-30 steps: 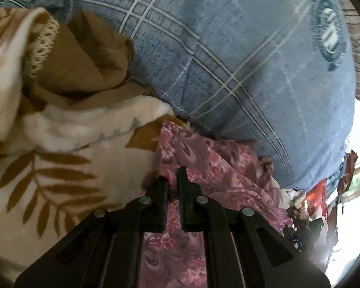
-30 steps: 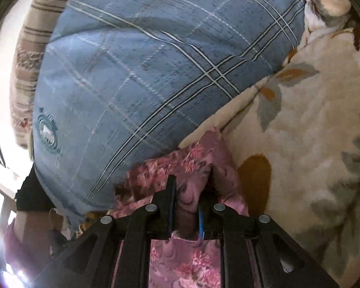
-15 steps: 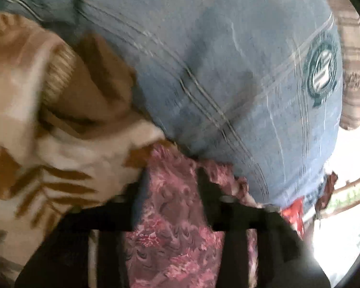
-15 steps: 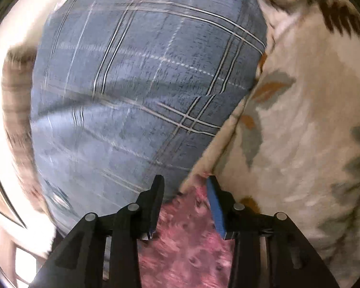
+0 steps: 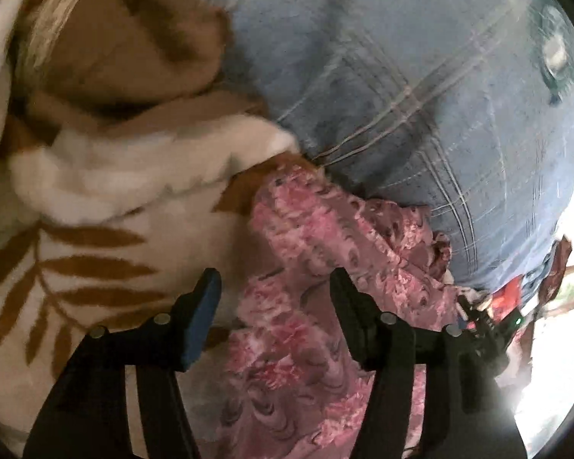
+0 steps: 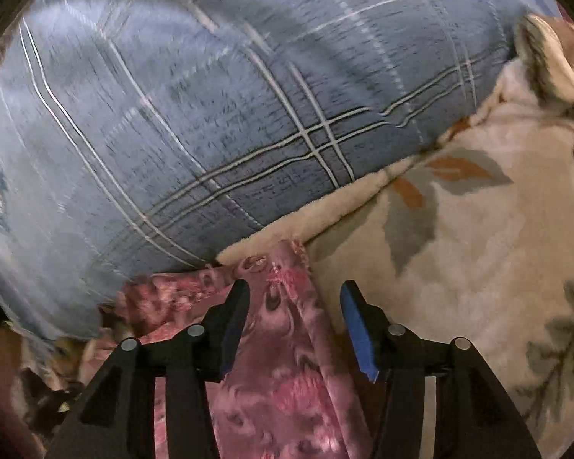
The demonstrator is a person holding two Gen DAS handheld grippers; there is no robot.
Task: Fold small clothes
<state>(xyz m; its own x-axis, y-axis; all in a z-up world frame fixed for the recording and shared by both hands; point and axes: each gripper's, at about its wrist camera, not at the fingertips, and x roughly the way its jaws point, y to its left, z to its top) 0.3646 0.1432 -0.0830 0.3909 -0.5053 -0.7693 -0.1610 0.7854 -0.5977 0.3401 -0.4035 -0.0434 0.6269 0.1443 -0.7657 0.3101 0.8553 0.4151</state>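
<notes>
Both tongs, clamped on the pink floral garment (image 5: pixel 310 306) a second ago, have just been opening: left tongs (image 5: pixel 275 287) and right tongs (image 6: pixel 294 298) now stand apart, cloth loose between them, lying against the blue pillow (image 6: pixel 210 114) on the leaf-print blanket (image 6: pixel 478 248). This fold looks released.

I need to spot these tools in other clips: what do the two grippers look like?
Both look alike. The left gripper and right gripper are matte black, with two angular fingers on black bars joined by silver round-headed bolts. Blue pads line the fingers' inner faces. No cables, markings or sleeves show.
</notes>
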